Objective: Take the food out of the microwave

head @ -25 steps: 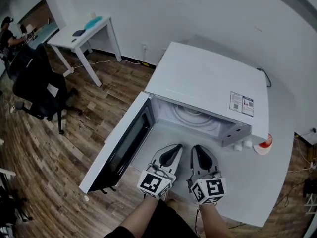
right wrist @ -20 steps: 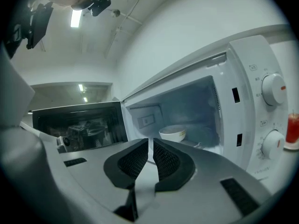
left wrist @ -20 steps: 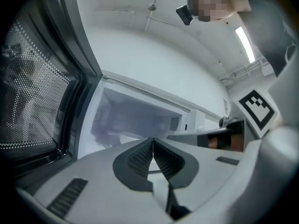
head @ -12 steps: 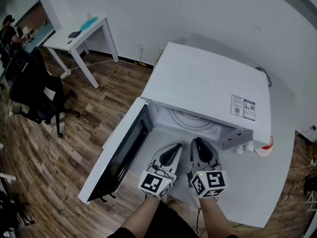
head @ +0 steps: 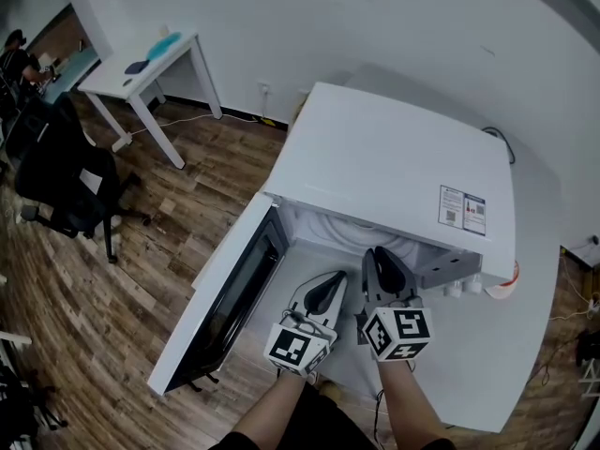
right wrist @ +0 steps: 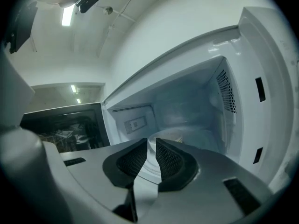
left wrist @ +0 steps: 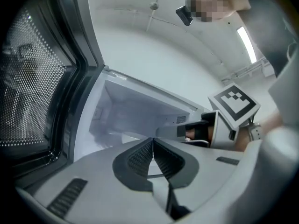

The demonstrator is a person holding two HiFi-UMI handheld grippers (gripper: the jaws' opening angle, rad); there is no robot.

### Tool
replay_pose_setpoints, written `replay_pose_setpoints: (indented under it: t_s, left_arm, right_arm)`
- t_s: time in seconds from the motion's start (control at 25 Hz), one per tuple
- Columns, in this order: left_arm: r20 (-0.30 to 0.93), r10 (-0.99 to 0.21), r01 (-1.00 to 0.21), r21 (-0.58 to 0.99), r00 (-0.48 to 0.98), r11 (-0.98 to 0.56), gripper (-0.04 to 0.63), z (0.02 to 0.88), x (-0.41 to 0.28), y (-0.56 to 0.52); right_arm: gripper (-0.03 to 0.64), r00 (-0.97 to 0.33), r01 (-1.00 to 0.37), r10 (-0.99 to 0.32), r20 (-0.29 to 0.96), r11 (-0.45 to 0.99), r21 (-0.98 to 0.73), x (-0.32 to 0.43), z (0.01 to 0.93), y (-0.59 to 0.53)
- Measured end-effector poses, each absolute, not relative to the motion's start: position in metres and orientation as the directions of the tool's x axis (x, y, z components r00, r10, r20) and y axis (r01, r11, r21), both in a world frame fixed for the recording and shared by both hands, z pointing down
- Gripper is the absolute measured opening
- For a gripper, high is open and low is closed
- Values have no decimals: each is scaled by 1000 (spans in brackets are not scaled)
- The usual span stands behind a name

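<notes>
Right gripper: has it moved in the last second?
Yes. In the head view the right gripper has pushed forward, toward the open mouth of the microwave; its tips now reach the front edge of the microwave's top.

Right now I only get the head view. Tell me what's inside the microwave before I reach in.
Observer: The right gripper view shows a white bowl in the microwave, straight beyond the right gripper.
Operator: Give me the jaws.
Observer: Both shut and empty; the left gripper has its pads together.
Operator: Report the bowl's contents.
Observer: Cannot tell; only its rim shows over the jaws.
</notes>
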State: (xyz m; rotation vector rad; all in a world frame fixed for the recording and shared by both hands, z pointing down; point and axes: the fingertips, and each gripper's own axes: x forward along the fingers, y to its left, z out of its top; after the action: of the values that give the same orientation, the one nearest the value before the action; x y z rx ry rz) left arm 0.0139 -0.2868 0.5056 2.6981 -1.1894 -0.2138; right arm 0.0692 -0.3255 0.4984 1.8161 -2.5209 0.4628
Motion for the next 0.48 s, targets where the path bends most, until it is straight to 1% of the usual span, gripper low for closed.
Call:
replay_pose_setpoints:
  t_s: [0.24,0.4,0.48]
  left_arm:
    - [-55,-742,-714,232,668,-660,9,510,15,-289]
    - [-49,-742,-712,246,669,-658,9,515,17,-289]
    - [-47,-741,-712,244,669,-658,9,514,18,-289]
  right_arm:
    - [46,-311,-928,-934,174,259,-268,75,499,-340]
    - [90,-290,-917,-939,185,217,-336,81,504,-351]
    - [98,-278,-906,-941,196,188,-380,85,508,-356]
